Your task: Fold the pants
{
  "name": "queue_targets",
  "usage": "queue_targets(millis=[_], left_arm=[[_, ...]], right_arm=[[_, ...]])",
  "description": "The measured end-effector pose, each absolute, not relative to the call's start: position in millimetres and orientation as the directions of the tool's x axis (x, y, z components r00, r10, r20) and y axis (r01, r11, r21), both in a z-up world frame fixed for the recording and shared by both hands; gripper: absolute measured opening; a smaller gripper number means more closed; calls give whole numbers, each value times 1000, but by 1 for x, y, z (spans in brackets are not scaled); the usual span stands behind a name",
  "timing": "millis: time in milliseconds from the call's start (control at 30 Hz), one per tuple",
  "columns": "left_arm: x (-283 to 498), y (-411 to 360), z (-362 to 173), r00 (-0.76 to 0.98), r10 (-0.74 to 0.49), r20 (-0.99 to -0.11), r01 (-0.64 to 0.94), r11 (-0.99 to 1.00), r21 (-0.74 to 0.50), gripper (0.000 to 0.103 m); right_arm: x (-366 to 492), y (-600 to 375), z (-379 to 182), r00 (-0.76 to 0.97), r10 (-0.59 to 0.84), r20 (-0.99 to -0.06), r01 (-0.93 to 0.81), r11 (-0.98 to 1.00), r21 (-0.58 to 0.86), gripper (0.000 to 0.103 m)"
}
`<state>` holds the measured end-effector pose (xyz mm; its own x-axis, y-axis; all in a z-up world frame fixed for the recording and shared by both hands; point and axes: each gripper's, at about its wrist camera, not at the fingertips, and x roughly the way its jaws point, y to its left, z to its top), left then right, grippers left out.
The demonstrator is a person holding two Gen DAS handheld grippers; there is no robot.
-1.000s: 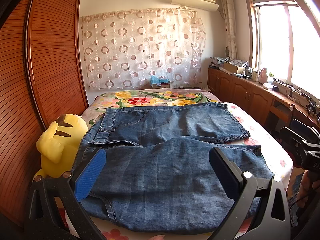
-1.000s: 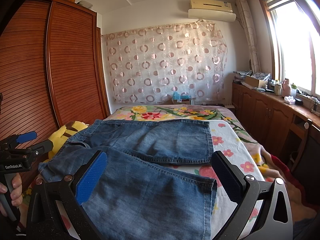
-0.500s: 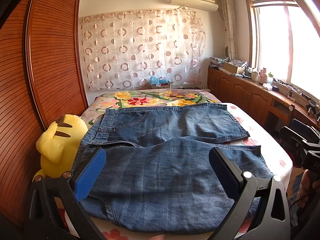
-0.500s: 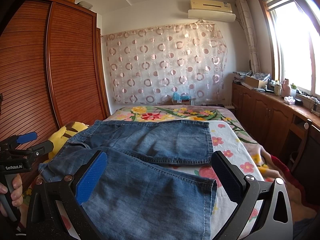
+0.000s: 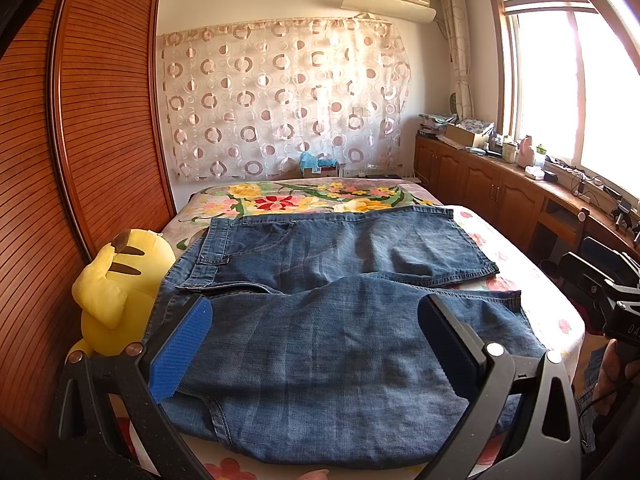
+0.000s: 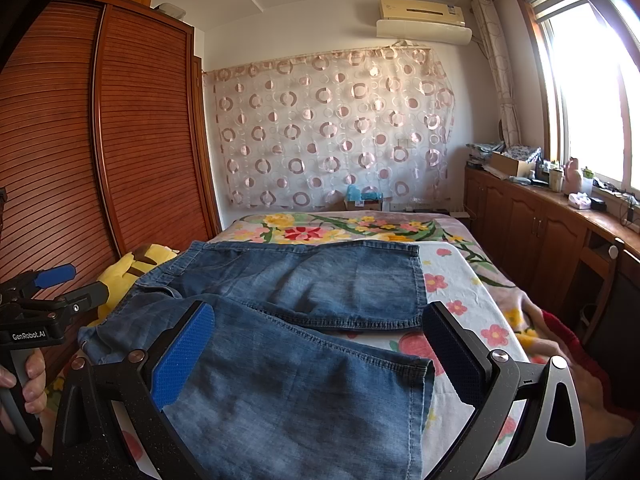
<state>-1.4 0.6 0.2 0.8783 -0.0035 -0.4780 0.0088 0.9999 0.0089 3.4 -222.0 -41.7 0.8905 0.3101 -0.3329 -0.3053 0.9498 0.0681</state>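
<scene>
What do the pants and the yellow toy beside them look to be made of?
Pants: apparently denim, faded blue with a matte woven grain, stitched hems and seams. Yellow toy: seemingly plush fabric over soft stuffing, with a fuzzy, rounded, dull surface.

I am working in a home bedroom: a bed (image 5: 532,280) with floral bedding, a slatted wooden wardrobe (image 6: 132,140), a wall air conditioner (image 6: 422,16), a patterned curtain (image 5: 280,100), and a cluttered wooden sideboard (image 6: 540,216) under the window.
</scene>
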Motion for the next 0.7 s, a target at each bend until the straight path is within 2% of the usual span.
queue_targets(millis=[400,700], left_arm=[[-1,1,0,877,-4,-480,10,1000,9,103],[14,20,-16,844,10,-536,-10,1000,3,103]], right_arm=[[3,-222,-42,891,310,-333,-305,950,68,103],[14,-219,-44,864,334,-378,-332,941,71,103]])
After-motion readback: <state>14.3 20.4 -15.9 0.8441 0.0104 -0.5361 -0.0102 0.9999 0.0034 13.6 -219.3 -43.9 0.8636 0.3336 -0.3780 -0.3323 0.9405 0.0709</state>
